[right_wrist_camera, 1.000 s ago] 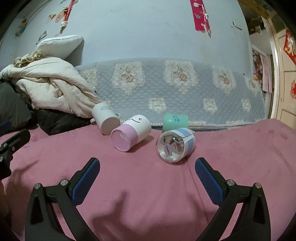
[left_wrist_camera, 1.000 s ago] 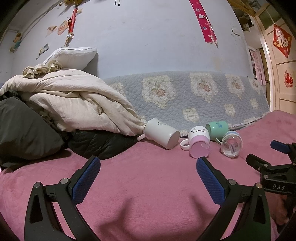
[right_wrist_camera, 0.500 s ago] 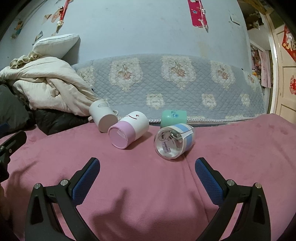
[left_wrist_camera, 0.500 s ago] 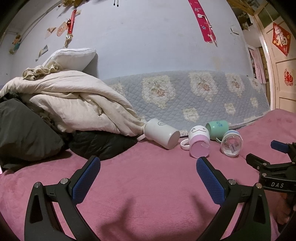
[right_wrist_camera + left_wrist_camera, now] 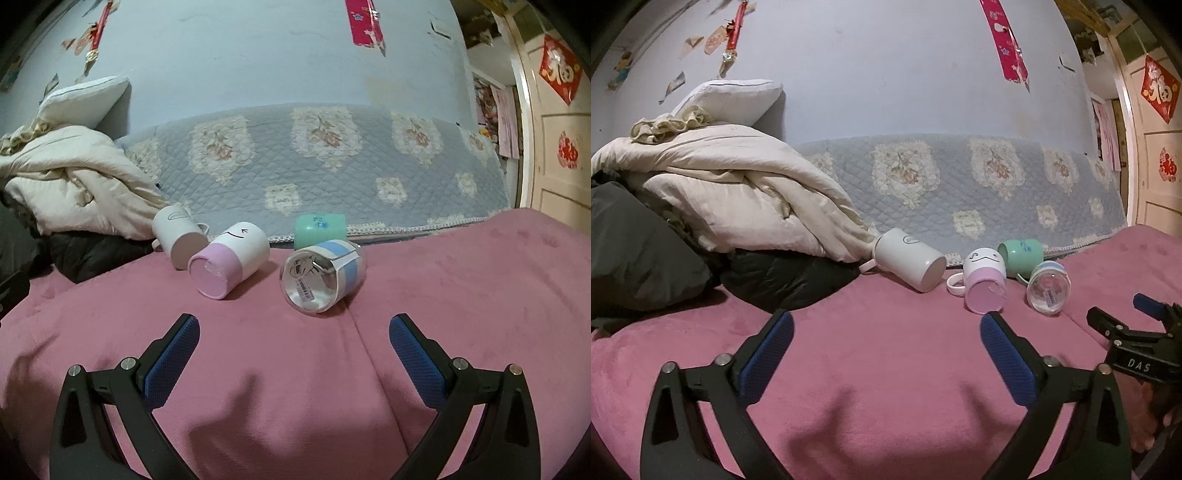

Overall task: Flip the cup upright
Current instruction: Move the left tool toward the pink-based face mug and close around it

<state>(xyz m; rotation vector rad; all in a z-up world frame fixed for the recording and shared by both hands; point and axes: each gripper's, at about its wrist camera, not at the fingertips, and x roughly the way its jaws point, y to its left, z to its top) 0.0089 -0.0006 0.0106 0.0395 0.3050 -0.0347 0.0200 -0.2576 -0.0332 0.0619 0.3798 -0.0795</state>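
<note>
Several cups lie on their sides on the pink blanket. A clear cup with a blue band lies nearest, base toward me, also in the left wrist view. Left of it lie a pink-and-white mug and a white mug. A green cup lies behind. My right gripper is open and empty, just short of the clear cup. My left gripper is open and empty, well short of the mugs.
A heap of cream bedding with a pillow and a dark jacket fills the left. A quilted blue cover hangs along the wall behind the cups. A door is at far right.
My right gripper has moved forward toward the clear cup, which now looks larger. The left gripper has barely moved. No cup has moved.
</note>
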